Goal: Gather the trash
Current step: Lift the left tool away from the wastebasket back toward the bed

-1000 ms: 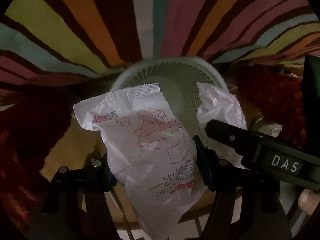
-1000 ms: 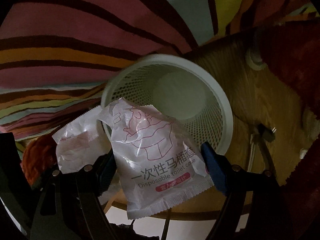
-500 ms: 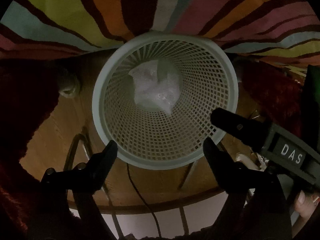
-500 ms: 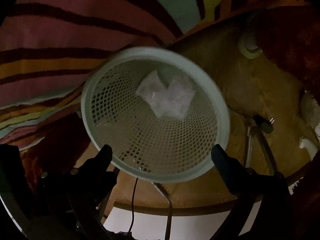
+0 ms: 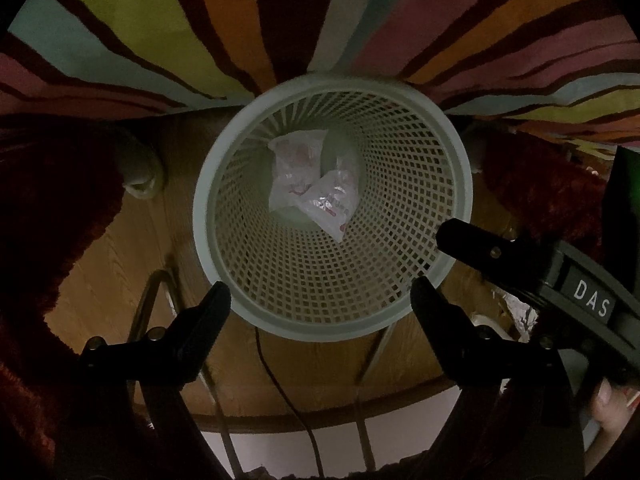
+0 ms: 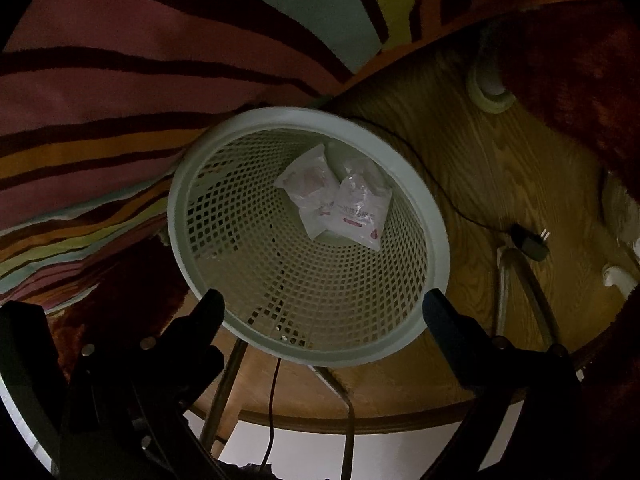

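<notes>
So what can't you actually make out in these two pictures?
- Print on the two packets in the basket: too small and dim, both views.
- Basket floor under the packets: covered by them.
- Foil-like scrap: left view, behind the right gripper.
- Hand: cut off by the picture edge.

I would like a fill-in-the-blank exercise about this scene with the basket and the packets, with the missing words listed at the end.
1. The white packets lie at the bottom of the mesh ____.
2. The number of packets inside it is ____.
3. The left gripper and the right gripper hold ____ between their fingers.
4. The basket stands partly on a wooden floor and partly against a ____ rug.

Missing words: basket; two; nothing; striped
</notes>
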Demonstrator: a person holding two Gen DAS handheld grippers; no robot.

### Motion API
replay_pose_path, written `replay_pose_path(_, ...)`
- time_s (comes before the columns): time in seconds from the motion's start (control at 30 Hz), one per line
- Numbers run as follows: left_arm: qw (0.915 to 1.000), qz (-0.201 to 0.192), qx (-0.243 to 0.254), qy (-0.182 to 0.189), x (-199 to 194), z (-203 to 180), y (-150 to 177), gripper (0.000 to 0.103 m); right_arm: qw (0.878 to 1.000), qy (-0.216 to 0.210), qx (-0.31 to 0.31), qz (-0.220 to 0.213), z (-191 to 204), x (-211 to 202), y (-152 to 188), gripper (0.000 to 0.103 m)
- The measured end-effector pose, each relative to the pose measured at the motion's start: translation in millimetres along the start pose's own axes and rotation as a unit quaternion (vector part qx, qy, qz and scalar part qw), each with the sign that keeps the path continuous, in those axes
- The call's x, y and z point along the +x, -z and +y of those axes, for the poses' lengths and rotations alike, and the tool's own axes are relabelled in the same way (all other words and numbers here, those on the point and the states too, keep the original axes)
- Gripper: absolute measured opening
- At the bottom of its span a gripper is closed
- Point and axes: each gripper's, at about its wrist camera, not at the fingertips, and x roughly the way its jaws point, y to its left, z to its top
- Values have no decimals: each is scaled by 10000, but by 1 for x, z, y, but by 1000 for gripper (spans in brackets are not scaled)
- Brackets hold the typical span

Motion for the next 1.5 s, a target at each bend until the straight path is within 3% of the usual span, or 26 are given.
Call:
replay_pose_path(0.2, 9994, -300, -116, 152, -19, 3, 10, 89, 9996, -160, 14, -226, -1, -17, 6, 95)
replay_pose_path(0.57, 9917, -1241, 18, 322, -73, 1, 33, 89, 9947, -543, -133, -867, 4, -56, 21, 95)
replay_pose_path(0.8, 9796, -1992, 152, 230, -109, -3, 49, 89, 9839, -585, -591, -1581, 18, -91, 35, 95)
replay_pose_path(0.97, 9697, -2408, 213, 343, -130, -1, 59, 89, 9666, -596, -1040, -2267, 32, -120, 45, 95)
replay_pose_path(1.1, 9568, -2873, 327, 311, -149, -1, 67, 89, 9493, -532, -1390, -2769, 42, -139, 52, 95)
replay_pose_path(1.27, 9368, -3477, 386, 80, -176, 2, 73, 89, 9215, -444, -1850, -3387, 55, -160, 59, 95)
replay_pose_path(1.5, 9125, -4071, 395, 74, -207, 8, 76, 89, 8749, -344, -2470, -4152, 77, -184, 71, 95)
